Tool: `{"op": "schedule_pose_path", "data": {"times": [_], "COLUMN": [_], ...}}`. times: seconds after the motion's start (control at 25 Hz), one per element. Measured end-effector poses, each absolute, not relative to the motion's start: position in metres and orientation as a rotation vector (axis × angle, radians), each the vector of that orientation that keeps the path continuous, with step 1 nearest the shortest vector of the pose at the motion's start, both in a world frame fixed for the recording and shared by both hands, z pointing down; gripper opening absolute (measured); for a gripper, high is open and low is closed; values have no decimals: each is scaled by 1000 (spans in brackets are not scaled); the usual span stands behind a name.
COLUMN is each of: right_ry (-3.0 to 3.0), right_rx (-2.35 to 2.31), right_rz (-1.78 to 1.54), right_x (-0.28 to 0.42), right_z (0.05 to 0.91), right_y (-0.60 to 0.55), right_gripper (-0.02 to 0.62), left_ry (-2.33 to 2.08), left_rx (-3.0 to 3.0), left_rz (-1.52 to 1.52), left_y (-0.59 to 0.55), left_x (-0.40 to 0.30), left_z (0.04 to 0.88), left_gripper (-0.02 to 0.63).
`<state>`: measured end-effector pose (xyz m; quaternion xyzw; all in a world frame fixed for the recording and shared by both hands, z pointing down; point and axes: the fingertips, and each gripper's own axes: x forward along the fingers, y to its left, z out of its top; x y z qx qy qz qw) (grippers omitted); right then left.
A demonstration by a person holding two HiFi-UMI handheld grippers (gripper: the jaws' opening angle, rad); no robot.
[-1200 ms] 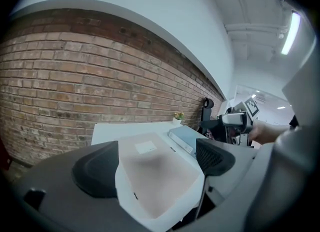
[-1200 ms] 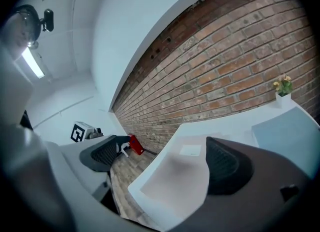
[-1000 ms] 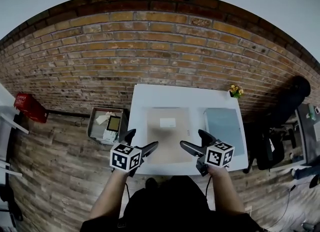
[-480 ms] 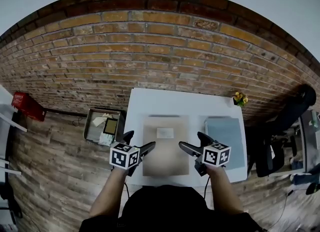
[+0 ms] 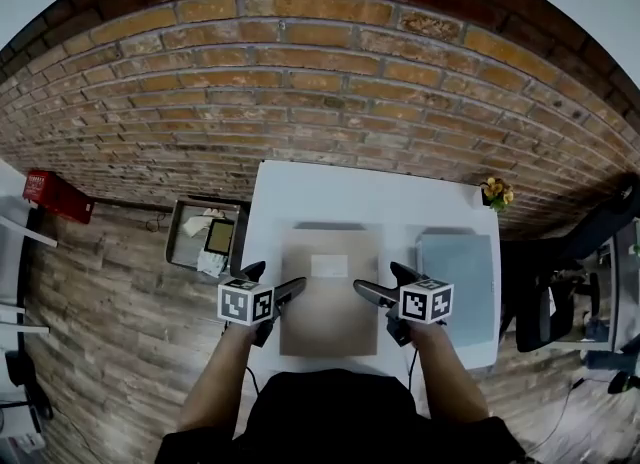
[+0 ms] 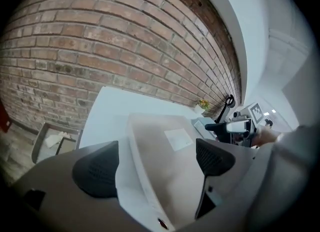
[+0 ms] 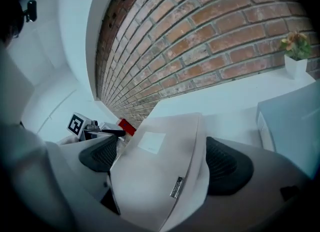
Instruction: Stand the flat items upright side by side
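A beige flat folder [image 5: 330,297] with a white label [image 5: 329,265] lies on the white table [image 5: 300,197]. A grey-blue flat item [image 5: 457,274] lies to its right. My left gripper [image 5: 278,280] is open at the folder's left edge. My right gripper [image 5: 378,280] is open at its right edge. In the left gripper view the folder [image 6: 167,163] runs between the wide-apart pads [image 6: 97,170]. The right gripper view shows the same: the folder [image 7: 150,176] sits between the spread pads [image 7: 227,166], and the grey-blue item [image 7: 295,121] lies beyond.
A small potted plant [image 5: 496,193] stands at the table's back right corner. On the wooden floor to the left sit a tray of odds and ends [image 5: 205,235] and a red object [image 5: 48,195]. A dark chair [image 5: 565,297] stands to the right. A brick wall [image 5: 320,102] backs the table.
Both grippers have moved forward and lower, closing in on the beige folder's two side edges. The folder and the grey-blue item lie where they were.
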<state>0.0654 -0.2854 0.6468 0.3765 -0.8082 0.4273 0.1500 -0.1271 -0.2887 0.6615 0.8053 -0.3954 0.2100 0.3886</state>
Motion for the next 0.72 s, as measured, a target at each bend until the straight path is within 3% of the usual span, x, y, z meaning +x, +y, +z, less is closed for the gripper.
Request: {"op": "schedule_pose_path", "data": {"times": [0.72], "right_ry": [-2125], "right_rx": [976], "right_rz": [1345], "right_x": [56], "right_z": [721], "right_y": [-304], "right_gripper": [569], "left_ry": [-908], "left_rx": [1960], "left_rz": [644], "left_y": [-303], "left_x": [-115], "left_z": [721], "left_gripper": [508]}}
